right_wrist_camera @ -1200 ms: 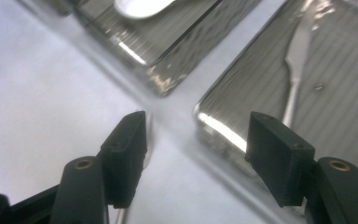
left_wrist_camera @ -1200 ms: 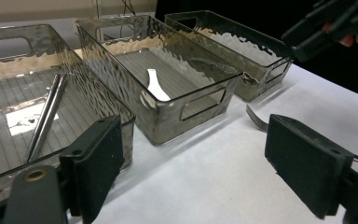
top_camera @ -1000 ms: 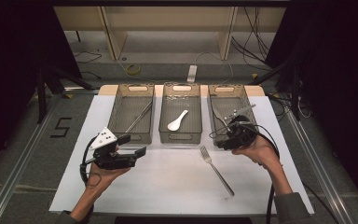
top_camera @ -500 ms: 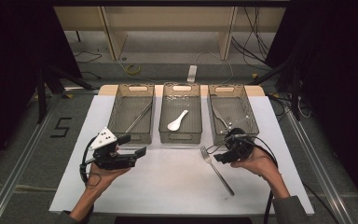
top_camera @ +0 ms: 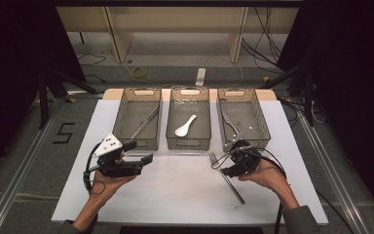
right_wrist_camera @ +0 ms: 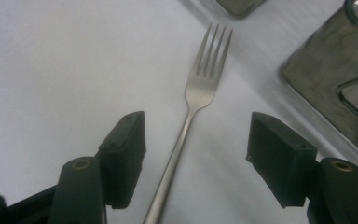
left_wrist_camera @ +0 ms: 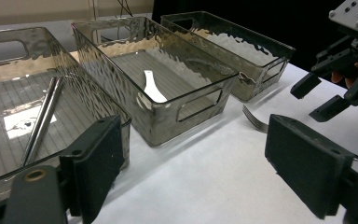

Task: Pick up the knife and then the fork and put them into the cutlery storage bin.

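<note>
Reading "5" [top_camera: 64, 132], a black floor mark lies left of the table [top_camera: 102, 195].

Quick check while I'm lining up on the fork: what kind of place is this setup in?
Probably a lab recording rig, not a kitchen: a white-covered table with three cutlery-sorting bins, blackout curtains on both sides, and loose cables on the floor behind.

surface: white table [top_camera: 175, 195] | on it: three bins [top_camera: 189, 124], fork [top_camera: 226, 175]
</note>
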Available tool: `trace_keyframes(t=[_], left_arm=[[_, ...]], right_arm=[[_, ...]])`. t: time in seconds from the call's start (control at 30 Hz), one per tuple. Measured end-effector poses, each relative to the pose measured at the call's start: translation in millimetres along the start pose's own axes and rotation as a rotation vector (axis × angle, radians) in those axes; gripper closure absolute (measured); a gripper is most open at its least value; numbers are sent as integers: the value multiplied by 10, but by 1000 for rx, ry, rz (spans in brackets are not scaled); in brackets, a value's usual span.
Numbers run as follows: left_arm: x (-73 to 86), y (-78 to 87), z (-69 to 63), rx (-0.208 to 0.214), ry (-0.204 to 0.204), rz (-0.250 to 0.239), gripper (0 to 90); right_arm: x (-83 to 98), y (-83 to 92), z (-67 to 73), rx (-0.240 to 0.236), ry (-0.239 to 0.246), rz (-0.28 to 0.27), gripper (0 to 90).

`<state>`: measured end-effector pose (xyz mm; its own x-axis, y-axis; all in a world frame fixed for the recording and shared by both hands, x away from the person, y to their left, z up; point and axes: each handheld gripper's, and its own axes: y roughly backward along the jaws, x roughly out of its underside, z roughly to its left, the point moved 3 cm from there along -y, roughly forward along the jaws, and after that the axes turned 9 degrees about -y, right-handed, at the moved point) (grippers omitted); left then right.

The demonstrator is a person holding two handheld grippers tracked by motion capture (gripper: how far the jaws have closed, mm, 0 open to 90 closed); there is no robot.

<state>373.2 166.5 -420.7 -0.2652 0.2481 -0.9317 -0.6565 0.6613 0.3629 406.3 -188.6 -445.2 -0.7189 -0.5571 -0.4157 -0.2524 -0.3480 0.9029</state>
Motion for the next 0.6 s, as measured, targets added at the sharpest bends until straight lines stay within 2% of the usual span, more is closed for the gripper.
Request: trace_keyframes(t=[0.27, 0.6], left_arm=[[0, 1, -3, 0, -3, 1, 187], [-1, 0, -9, -1, -8, 2, 187]], right_arm=[[47, -75, 27, 6, 8, 40, 412], [109, -155, 27, 20, 7, 80, 495]])
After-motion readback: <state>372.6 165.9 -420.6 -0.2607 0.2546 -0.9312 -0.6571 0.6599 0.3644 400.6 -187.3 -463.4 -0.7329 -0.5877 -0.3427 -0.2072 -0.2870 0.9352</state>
